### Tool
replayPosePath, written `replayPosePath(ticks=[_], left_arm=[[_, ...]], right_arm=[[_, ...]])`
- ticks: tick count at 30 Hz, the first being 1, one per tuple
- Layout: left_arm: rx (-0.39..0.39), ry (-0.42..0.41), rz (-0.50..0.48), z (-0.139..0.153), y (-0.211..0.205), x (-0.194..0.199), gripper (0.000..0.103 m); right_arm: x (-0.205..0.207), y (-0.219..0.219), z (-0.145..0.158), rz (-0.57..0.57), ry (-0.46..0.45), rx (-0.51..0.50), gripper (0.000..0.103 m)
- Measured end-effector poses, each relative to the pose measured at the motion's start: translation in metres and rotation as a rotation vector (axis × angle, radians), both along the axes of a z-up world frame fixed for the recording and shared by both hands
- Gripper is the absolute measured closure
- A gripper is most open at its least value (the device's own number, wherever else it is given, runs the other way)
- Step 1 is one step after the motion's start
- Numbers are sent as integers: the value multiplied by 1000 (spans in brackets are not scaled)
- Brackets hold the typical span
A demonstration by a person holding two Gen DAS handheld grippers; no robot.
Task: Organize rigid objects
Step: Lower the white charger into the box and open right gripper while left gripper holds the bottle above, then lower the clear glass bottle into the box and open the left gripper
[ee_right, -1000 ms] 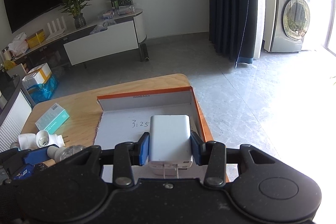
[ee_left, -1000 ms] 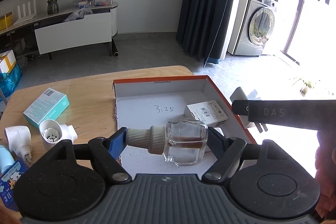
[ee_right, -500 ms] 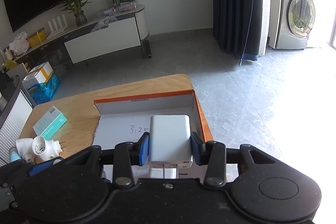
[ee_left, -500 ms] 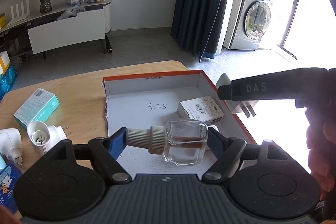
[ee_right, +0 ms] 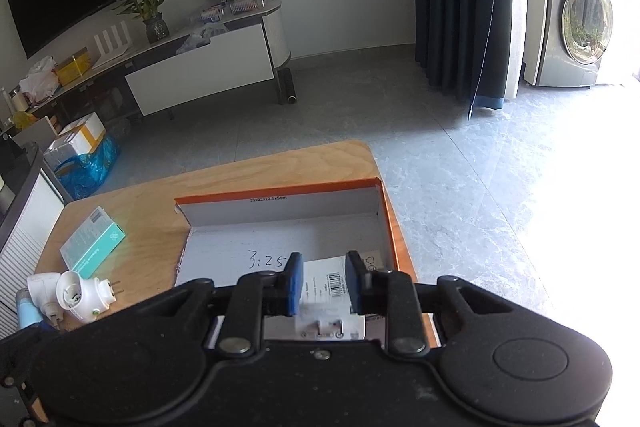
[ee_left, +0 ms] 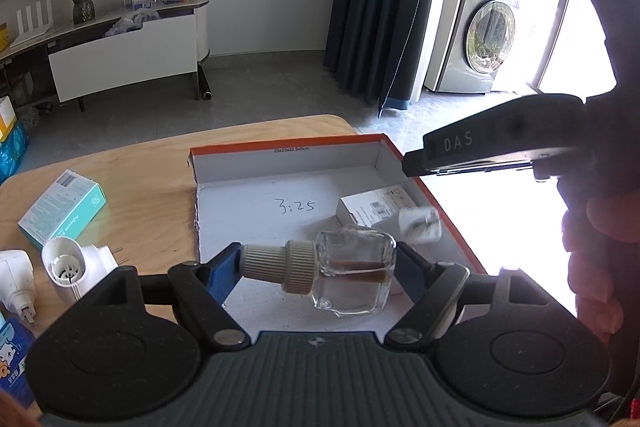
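My left gripper (ee_left: pixel 318 265) is shut on a clear glass bottle (ee_left: pixel 352 273) with a ribbed beige cap, held sideways over the near part of the orange-rimmed white box (ee_left: pixel 280 151). My right gripper (ee_right: pixel 323 281) is open and empty above the box (ee_right: pixel 280 193). The white charger (ee_left: pixel 420 229) it held lies blurred in the box beside a small white carton (ee_left: pixel 372 205). In the right wrist view the charger (ee_right: pixel 330 323) lies below the jaws, next to the carton (ee_right: pixel 326 279).
On the wooden table (ee_left: pixel 140 167) left of the box lie a teal carton (ee_left: pixel 62 209), a white plug-in device (ee_left: pixel 70 265) and a second white plug (ee_left: pixel 16 275). The right gripper's body (ee_left: pixel 492 145) hangs over the box's right edge.
My right gripper has opened and let the white charger drop into the box beside the small carton. My left gripper still holds the glass bottle over the box.
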State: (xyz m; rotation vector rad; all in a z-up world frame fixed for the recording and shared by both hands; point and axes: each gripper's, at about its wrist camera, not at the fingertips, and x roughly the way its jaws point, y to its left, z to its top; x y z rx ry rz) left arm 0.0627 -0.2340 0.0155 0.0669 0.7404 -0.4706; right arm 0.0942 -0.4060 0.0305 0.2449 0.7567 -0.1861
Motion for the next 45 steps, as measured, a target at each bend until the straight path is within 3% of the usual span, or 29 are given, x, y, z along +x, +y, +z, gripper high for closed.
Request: replayPosePath(ticks=[15, 24, 29, 31, 36, 45], left_arm=[[11, 25, -26, -7, -19, 14, 22], [-73, 60, -103, -2, -44, 14, 21], [-58, 34, -88, 6, -41, 8, 17], [-46, 39, -65, 9, -36, 7, 15], [-1, 44, 12, 14, -15, 5, 12], [30, 49, 132, 22, 21, -3, 9]], right_arm=[[-20, -9, 14, -34, -46, -36, 72], [-40, -19, 26, -74, -78, -46, 66], [-45, -14, 32, -65, -96, -45, 64], [-46, -11, 34, -62, -102, -40, 61], [-53, -1, 34, -62, -111, -45, 38], [-62, 23, 28, -51, -103, -37, 25]])
